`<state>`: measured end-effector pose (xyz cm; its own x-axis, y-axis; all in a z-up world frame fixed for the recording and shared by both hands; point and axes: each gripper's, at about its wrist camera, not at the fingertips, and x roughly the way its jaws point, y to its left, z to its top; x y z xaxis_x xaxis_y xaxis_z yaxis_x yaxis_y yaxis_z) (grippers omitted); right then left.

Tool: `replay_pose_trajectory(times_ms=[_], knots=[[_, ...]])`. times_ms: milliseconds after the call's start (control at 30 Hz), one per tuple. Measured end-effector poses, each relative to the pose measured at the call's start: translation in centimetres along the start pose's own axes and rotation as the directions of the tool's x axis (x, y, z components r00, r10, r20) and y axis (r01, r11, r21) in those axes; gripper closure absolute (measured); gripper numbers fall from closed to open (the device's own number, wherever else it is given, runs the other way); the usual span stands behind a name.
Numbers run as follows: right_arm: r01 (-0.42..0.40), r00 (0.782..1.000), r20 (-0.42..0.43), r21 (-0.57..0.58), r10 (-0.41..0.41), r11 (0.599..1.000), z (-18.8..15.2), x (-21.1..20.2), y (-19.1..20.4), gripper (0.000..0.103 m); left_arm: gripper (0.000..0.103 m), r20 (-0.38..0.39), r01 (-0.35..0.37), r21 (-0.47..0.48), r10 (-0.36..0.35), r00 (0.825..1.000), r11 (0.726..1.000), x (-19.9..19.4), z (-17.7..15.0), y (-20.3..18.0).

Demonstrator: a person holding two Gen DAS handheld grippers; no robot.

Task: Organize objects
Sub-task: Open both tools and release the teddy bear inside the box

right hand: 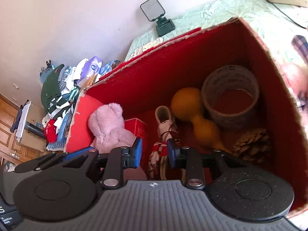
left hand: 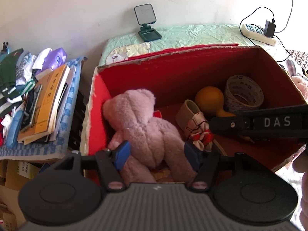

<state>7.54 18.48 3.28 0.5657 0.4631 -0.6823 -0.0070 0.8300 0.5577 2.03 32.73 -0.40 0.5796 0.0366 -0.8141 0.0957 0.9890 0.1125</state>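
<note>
A red cardboard box [left hand: 173, 54] holds a pink teddy bear [left hand: 146, 127], an orange gourd [left hand: 209, 98], a tape roll [left hand: 244, 94] and a red-and-white cloth doll [left hand: 198, 129]. My left gripper [left hand: 156, 155] hovers open over the bear. The bear's legs show between the blue pads, which do not press on it. My right gripper [right hand: 155, 153] reaches into the box with a narrow gap between its jaws. The doll [right hand: 160, 148] stands in that gap against the right pad, clear of the left pad. A pine cone [right hand: 250, 146] lies in the right corner.
A small red carton [right hand: 138, 129] lies behind the bear. A pile of books and clothes [left hand: 44, 104] sits left of the box. Behind the box, a green phone stand [left hand: 147, 25] and a power strip [left hand: 258, 32] rest on the green sheet. A hand [left hand: 303, 173] shows at the right edge.
</note>
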Motion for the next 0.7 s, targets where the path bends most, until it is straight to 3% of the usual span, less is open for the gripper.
replay_pose_trajectory(times_ms=[400, 700], knots=[[0.07, 0.995, 0.069, -0.067, -0.065, 0.995, -0.8, -3.2, 0.3, 0.07, 0.036, 0.005, 0.02, -0.014, -0.02, 1.0, 1.0, -1.5, 0.5, -0.8], [0.001, 0.998, 0.06, -0.127, 0.007, 0.992, -1.1, -5.4, 0.4, 0.07, 0.035, 0.026, -0.013, -0.06, 0.015, 1.0, 0.998, -4.2, 0.3, -2.1]])
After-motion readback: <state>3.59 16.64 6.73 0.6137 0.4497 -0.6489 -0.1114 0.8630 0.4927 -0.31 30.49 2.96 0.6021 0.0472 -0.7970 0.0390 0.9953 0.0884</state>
